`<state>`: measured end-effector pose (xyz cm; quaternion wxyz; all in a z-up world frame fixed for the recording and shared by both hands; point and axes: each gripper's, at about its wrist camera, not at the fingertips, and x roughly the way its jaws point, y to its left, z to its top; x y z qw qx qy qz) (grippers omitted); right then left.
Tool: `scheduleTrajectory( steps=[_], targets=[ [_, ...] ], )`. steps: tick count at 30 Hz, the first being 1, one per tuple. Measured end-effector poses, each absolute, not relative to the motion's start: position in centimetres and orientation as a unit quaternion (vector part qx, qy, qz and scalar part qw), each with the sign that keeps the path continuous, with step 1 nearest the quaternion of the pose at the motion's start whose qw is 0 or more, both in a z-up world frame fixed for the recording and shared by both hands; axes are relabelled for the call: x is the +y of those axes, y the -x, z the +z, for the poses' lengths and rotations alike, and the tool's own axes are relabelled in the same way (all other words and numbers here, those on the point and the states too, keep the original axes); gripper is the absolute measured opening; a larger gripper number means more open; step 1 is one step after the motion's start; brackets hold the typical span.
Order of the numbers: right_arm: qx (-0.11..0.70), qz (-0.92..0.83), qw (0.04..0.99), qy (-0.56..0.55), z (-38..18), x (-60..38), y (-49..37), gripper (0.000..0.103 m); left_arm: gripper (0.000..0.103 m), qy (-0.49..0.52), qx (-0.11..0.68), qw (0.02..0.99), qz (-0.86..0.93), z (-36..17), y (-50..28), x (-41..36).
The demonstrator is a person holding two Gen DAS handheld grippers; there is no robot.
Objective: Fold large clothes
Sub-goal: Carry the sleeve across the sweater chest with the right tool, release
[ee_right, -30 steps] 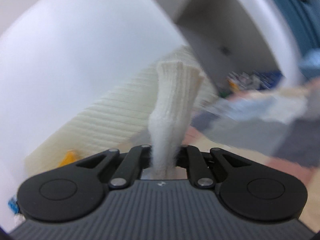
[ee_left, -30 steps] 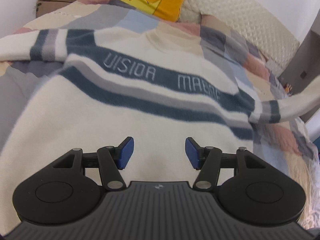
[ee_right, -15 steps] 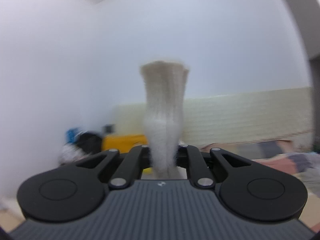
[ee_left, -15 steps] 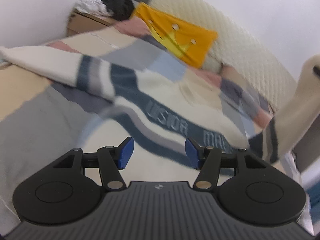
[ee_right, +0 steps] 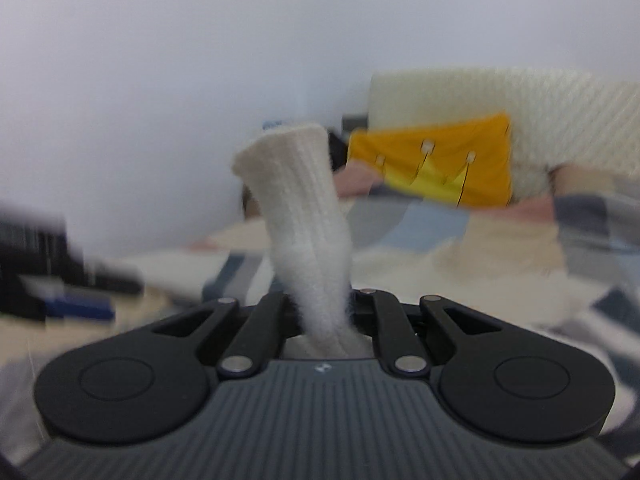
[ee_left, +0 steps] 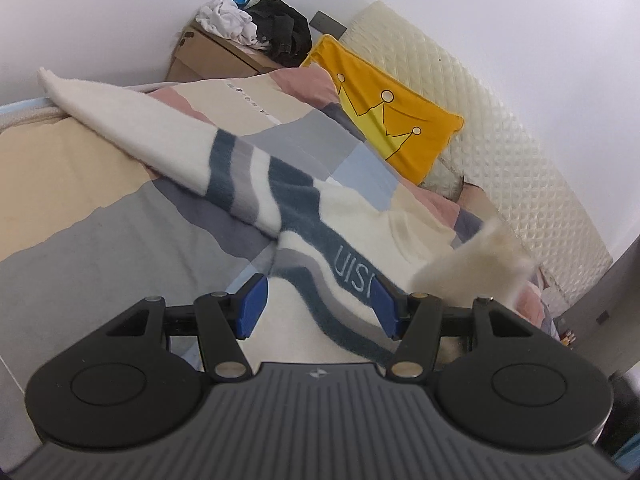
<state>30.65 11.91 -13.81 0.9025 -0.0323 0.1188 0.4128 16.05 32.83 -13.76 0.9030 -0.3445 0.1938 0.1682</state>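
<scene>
A cream sweater (ee_left: 360, 216) with blue and grey stripes lies flat on the bed, chest side up. Its left sleeve (ee_left: 160, 136) stretches out toward the far left edge. My left gripper (ee_left: 316, 306) hovers open over the sweater's body with nothing between its blue pads. The right sleeve's ribbed cuff (ee_right: 300, 208) stands up out of my right gripper (ee_right: 320, 312), which is shut on it. In the left wrist view that cuff (ee_left: 476, 268) shows as a blurred cream shape over the sweater's right side.
A patchwork bedspread (ee_left: 80, 216) covers the bed. A yellow crown pillow (ee_left: 384, 108) leans on the quilted cream headboard (ee_left: 500, 140). A cardboard box (ee_left: 212, 56) piled with clothes stands in the far corner by the white wall.
The right gripper has swung the cuff from beside the bed across over the sweater and lower. The left gripper's view has shifted left toward the outstretched left sleeve and rolled.
</scene>
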Motion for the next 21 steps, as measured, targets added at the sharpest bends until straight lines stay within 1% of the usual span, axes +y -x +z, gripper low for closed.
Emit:
scheduleTrajectory(
  steps=[6,11,13,14,15,16,17,18,21],
  targets=[
    [0.171,0.416,0.892,0.043,-17.9,13.5,-30.0,0.010,0.063,0.358,0.200,0.897,0.163,-15.0,-16.9,33.5],
    [0.201,0.424,0.881,0.063,-19.3,14.6,-28.0,0.012,0.063,0.364,0.202,0.898,0.145,-15.8,-17.8,33.2],
    [0.212,0.427,0.877,0.056,-18.9,13.9,-27.8,0.015,0.063,0.359,0.198,0.901,0.139,-15.7,-18.1,32.8],
    [0.223,0.432,0.872,0.052,-18.7,13.7,-27.9,0.021,0.063,0.354,0.196,0.904,0.137,-15.6,-18.2,32.6],
    [0.234,0.435,0.868,0.051,-18.8,13.7,-28.2,0.035,0.063,0.348,0.191,0.908,0.135,-15.4,-18.2,32.3],
    [0.245,0.441,0.862,0.050,-18.9,13.5,-28.2,0.044,0.063,0.343,0.187,0.911,0.133,-15.3,-18.1,32.1],
    [0.255,0.447,0.856,0.051,-18.7,13.2,-28.2,0.061,0.063,0.340,0.183,0.913,0.131,-15.1,-18.1,31.9],
    [0.260,0.452,0.852,0.052,-18.8,12.8,-28.0,0.068,0.063,0.336,0.180,0.916,0.128,-14.9,-18.0,31.7],
    [0.282,0.456,0.842,0.052,-18.5,11.3,-27.6,0.069,0.063,0.328,0.181,0.920,0.114,-14.6,-18.2,31.0]
  ],
)
